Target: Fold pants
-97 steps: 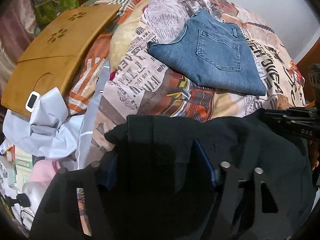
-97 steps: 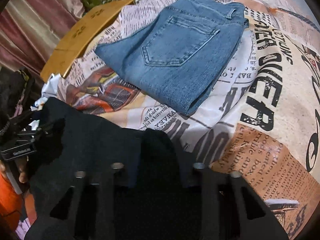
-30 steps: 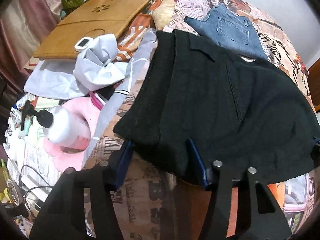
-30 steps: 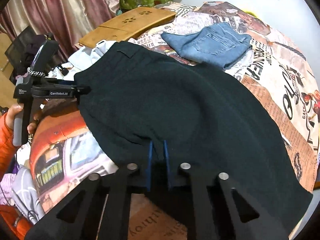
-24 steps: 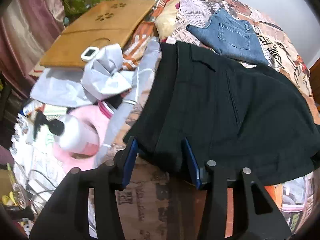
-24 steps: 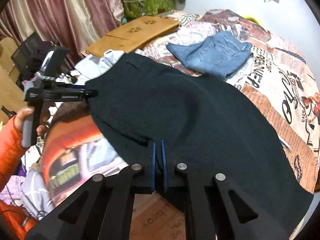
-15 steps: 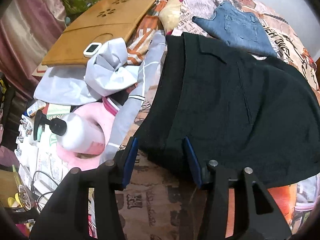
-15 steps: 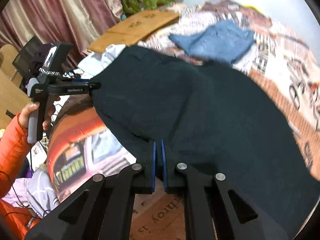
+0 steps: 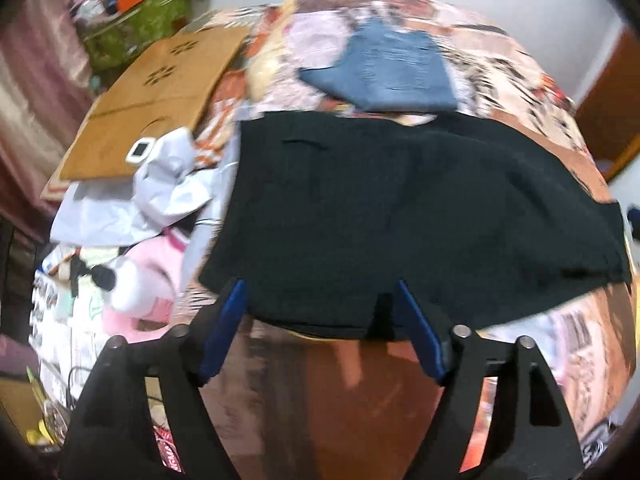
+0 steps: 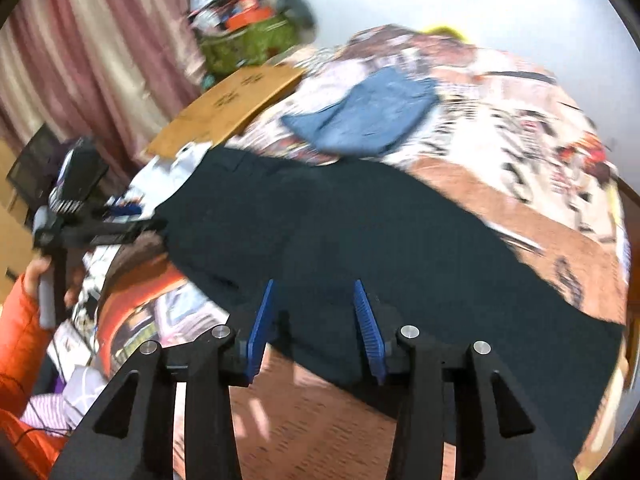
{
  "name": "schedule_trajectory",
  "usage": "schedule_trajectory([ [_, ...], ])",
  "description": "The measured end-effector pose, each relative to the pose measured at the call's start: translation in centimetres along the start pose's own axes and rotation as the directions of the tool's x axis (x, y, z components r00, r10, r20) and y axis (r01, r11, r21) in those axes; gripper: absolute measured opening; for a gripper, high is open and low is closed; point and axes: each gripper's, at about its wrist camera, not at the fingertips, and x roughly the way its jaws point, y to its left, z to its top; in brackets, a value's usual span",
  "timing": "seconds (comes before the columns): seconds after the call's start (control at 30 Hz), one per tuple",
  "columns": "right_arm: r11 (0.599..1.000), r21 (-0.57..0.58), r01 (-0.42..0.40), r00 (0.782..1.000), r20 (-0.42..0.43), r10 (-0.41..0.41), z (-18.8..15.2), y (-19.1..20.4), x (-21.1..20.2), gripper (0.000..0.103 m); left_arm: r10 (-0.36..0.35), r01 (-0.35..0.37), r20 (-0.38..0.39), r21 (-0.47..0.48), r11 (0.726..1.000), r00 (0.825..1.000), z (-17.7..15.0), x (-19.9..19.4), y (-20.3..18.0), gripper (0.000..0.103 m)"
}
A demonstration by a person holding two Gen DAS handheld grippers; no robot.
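The black pants (image 9: 400, 216) lie spread flat across the printed bed cover (image 9: 540, 128); they also show in the right wrist view (image 10: 380, 248). My left gripper (image 9: 320, 312) is open, its blue pads either side of the pants' near edge. My right gripper (image 10: 316, 312) is open too, jaws apart over the pants' near hem, holding nothing. The left gripper tool also shows in the right wrist view (image 10: 92, 228), at the pants' left corner.
Folded blue jeans (image 9: 384, 72) lie beyond the black pants. A wooden lap board (image 9: 152, 96), grey cloth (image 9: 160, 184), a pink item and a white pump bottle (image 9: 132, 280) crowd the left side. A curtain (image 10: 80, 60) hangs left.
Both grippers have opened and let go of the black pants, which now rest on the bed. Both have drawn back slightly toward the near edge.
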Motion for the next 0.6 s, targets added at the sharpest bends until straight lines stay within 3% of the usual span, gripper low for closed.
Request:
schedule_trajectory([
  [0.07,0.999,0.042,0.034,0.999,0.022,-0.035,-0.4,-1.6,-1.2,0.038,-0.022,0.022,-0.005,0.049,0.999,1.0,-0.2,0.0,-1.8,0.083],
  [0.23,0.978,0.174,0.115,0.989,0.07,-0.129,-2.1,-5.9,-4.8,0.043,-0.014,0.024,-0.063,0.156,0.987,0.998,-0.4,2.4,-5.3,0.084],
  [0.4,0.926,0.306,0.222,0.961,0.089,-0.26,-5.3,-10.0,-8.5,0.048,0.016,-0.007,-0.054,0.177,0.984,0.998,0.4,3.4,-6.7,0.083],
  [0.5,0.868,0.405,0.286,0.94,0.059,-0.337,-8.3,-12.5,-9.9,0.048,0.037,-0.03,-0.026,0.22,0.975,0.999,-0.1,3.2,-7.8,0.074],
  [0.6,0.796,0.5,0.341,0.922,-0.01,-0.388,-11.6,-15.1,-10.3,0.048,0.026,-0.022,-0.014,0.263,0.964,1.0,-0.5,2.8,-8.9,0.049],
])
